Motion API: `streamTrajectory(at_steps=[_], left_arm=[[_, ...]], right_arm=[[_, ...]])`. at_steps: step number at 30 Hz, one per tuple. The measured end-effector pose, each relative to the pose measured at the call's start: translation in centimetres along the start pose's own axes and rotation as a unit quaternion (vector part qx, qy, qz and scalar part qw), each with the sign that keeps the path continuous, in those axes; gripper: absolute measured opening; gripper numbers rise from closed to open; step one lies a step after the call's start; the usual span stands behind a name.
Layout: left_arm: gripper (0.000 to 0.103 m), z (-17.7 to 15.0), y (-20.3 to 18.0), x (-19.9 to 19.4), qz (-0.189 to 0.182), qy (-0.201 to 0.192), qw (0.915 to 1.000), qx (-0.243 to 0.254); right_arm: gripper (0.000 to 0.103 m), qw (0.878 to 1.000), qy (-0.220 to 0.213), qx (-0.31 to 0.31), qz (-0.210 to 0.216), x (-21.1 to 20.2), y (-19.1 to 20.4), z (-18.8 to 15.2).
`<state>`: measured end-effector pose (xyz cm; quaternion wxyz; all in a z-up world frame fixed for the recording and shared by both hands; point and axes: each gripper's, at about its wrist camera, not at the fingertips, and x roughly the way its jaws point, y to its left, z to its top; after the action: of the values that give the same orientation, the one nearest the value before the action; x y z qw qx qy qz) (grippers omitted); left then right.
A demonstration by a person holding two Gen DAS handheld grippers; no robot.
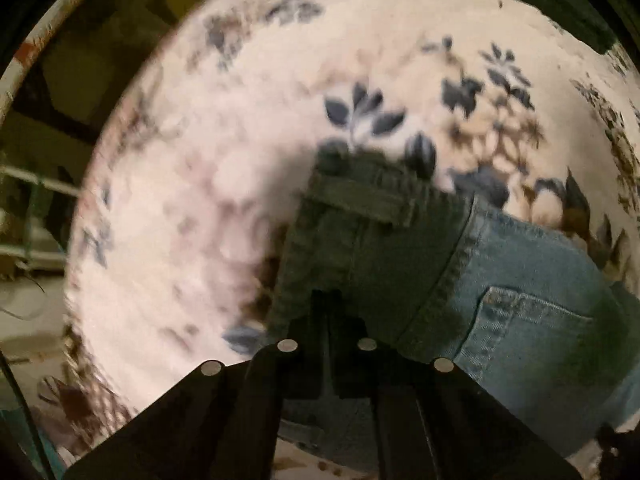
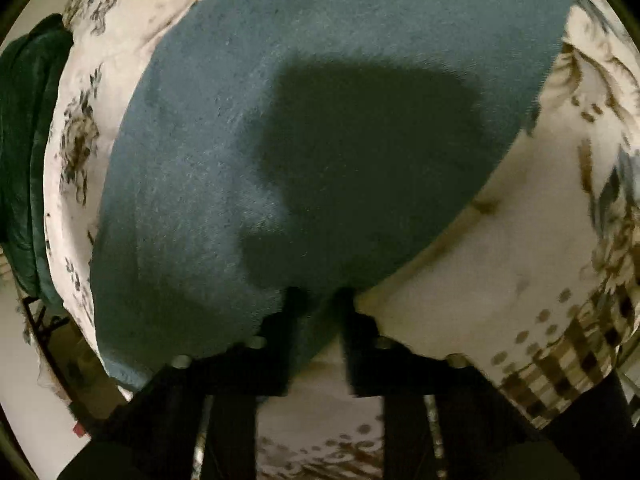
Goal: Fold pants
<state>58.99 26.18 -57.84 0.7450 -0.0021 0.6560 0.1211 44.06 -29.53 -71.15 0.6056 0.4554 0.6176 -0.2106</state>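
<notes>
On floral bedspread (image 1: 208, 184): blue jeans (image 1: 500, 280) spread flat, waistband toward bedspread's middle. Left gripper (image 1: 328, 304) clamped narrow on waistband denim. Right gripper (image 2: 318, 300) pinching jeans edge near bedspread's near edge. Dark green blanket (image 2: 24, 140) beyond far-left edge.

Left wrist view smeared by motion — floral bedspread (image 1: 224, 184) print unreadable toward 9 o'clock. Jeans (image 1: 500, 280) cut off at 4 o'clock; denim (image 2: 320, 100) runs past 12 o'clock.
</notes>
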Motion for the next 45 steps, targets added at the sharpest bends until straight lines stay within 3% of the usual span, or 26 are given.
streamTrajectory(at_steps=[3,5,6,7,9,10,12,14,15,16,18,21,23,26,28,33,35,36,37,38,39,41,42,45], left_arm=[[0.001,0.8,1.6,1.1,0.035,0.004,0.9994,-0.003],[0.002,0.9,2.6,2.6,0.05,0.019,0.9985,-0.01],[0.003,0.7,2.9,3.1,0.047,0.03,0.9983,-0.016],[0.003,0.7,3.2,2.9,0.035,0.033,0.9985,-0.027],[0.004,0.7,3.3,2.1,0.017,0.03,0.9988,-0.034],[0.009,0.7,3.2,1.6,0.011,0.03,0.9989,-0.034],[0.027,0.7,2.6,-0.5,-0.024,0.009,0.9988,-0.042],[0.048,1.8,2.0,-1.9,-0.047,-0.014,0.9977,-0.046],[0.054,2.3,1.8,-2.2,-0.057,-0.021,0.9972,-0.044],[0.062,3.0,1.6,-2.2,-0.065,-0.023,0.9968,-0.04],[0.063,4.8,1.0,-0.9,-0.097,-0.008,0.9945,-0.038],[0.064,6.9,0.9,2.7,-0.128,0.047,0.9897,-0.043],[0.075,7.8,1.2,4.4,-0.15,0.071,0.9842,-0.061],[0.075,8.6,2.1,5.6,-0.167,0.082,0.9787,-0.087],[0.074,8.7,2.0,5.7,-0.166,0.076,0.9798,-0.082],[0.074,8.3,0.8,4.5,-0.138,0.043,0.988,-0.054],[0.074,8.2,0.5,4.3,-0.141,0.04,0.9877,-0.056],[0.074,8.2,0.5,4.4,-0.143,0.039,0.9873,-0.057],[0.074,8.2,0.5,4.3,-0.145,0.039,0.9871,-0.057],[0.074,8.2,0.6,4.3,-0.147,0.038,0.9866,-0.06],[0.074,8.2,0.6,4.4,-0.15,0.038,0.9861,-0.061],[0.075,8.2,0.8,4.6,-0.154,0.037,0.9853,-0.065],[0.075,8.2,0.8,4.7,-0.153,0.037,0.9853,-0.066],[0.076,8.2,1.0,4.8,-0.154,0.039,0.9845,-0.074]], right_arm=[[0.01,0.999,-0.02,-0.049,-0.011,-1.2,1.2,-1.2],[0.009,0.999,-0.01,-0.047,-0.018,-0.9,0.7,-1.5],[0.009,0.998,0.006,-0.044,-0.033,-0.1,0.2,-1.4],[0.0,0.997,0.024,-0.041,-0.058,0.9,0.1,-1.1],[0.001,0.994,0.097,0.001,-0.058,3.7,-1.7,-0.8],[0.001,0.992,0.114,0.011,-0.052,4.1,-1.9,-0.7],[0.002,0.991,0.125,-0.006,-0.038,3.2,-0.8,-0.7],[0.01,0.992,0.111,-0.057,-0.033,1.2,1.6,-1.2],[0.023,0.991,0.102,-0.081,-0.038,0.3,2.8,-1.5],[0.042,0.988,0.093,-0.114,-0.039,-0.6,4.4,-1.9],[0.069,0.981,0.09,-0.17,-0.023,-1.5,8.4,-2.3],[0.072,0.969,0.096,-0.228,-0.005,-0.7,14.6,-2.1],[0.072,0.961,0.103,-0.257,0.002,0.3,18.6,-1.4],[0.072,0.942,0.1,-0.321,-0.007,2.4,25.5,-0.3],[0.072,0.919,0.118,-0.375,-0.024,4.4,29.6,0.3],[0.072,0.84,0.228,-0.486,-0.077,10.0,33.9,0.4],[0.061,0.809,0.254,-0.523,-0.089,10.7,34.1,-0.8],[0.038,0.799,0.257,-0.537,-0.088,10.5,33.7,-1.3],[0.026,0.794,0.247,-0.547,-0.096,10.2,33.7,-1.6],[0.013,0.801,0.223,-0.546,-0.1,9.7,33.8,-1.4],[0.008,0.822,0.193,-0.528,-0.089,8.5,33.8,-0.5],[0.006,0.85,0.158,-0.497,-0.069,7.3,33.7,1.0],[0.005,0.87,0.16,-0.463,-0.055,7.3,33.0,2.1],[0.005,0.886,0.187,-0.422,-0.048,8.8,32.0,3.1]])
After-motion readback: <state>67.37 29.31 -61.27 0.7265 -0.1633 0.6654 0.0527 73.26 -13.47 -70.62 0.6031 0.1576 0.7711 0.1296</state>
